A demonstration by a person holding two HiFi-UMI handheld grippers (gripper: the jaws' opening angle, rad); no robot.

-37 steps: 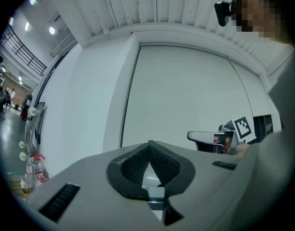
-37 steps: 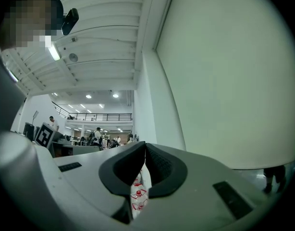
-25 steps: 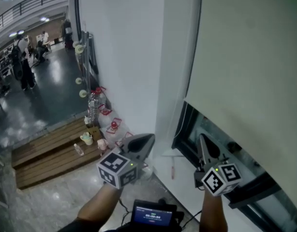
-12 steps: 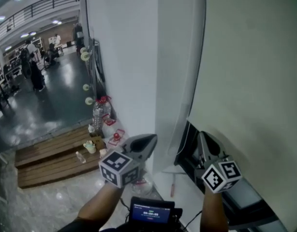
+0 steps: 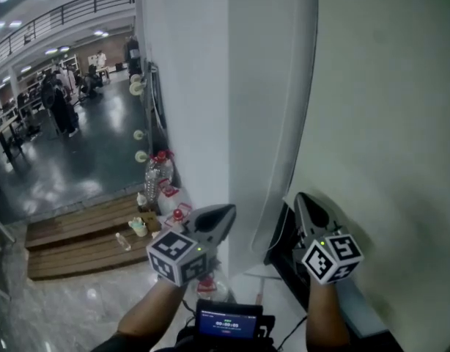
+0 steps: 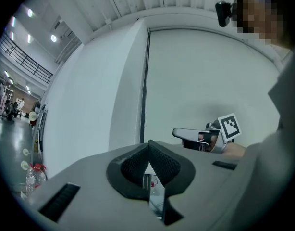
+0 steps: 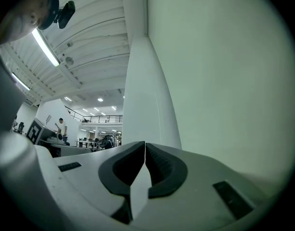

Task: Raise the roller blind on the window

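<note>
Hanging flat over the window (image 5: 282, 242), the roller blind (image 5: 386, 108) fills the right of the head view, long axis vertical, top and right side cut off by the frame. Its lower left corner sits just by the right gripper (image 5: 301, 199), jaws pressed together on nothing, tip aimed up along the fabric. Left gripper (image 5: 223, 213) hovers beside the white wall (image 5: 196, 86), jaws likewise closed and empty. Only a dark sliver of window shows under the blind. Open floor (image 5: 78, 160) lies far left; the blind's bottom edge is blurred
</note>
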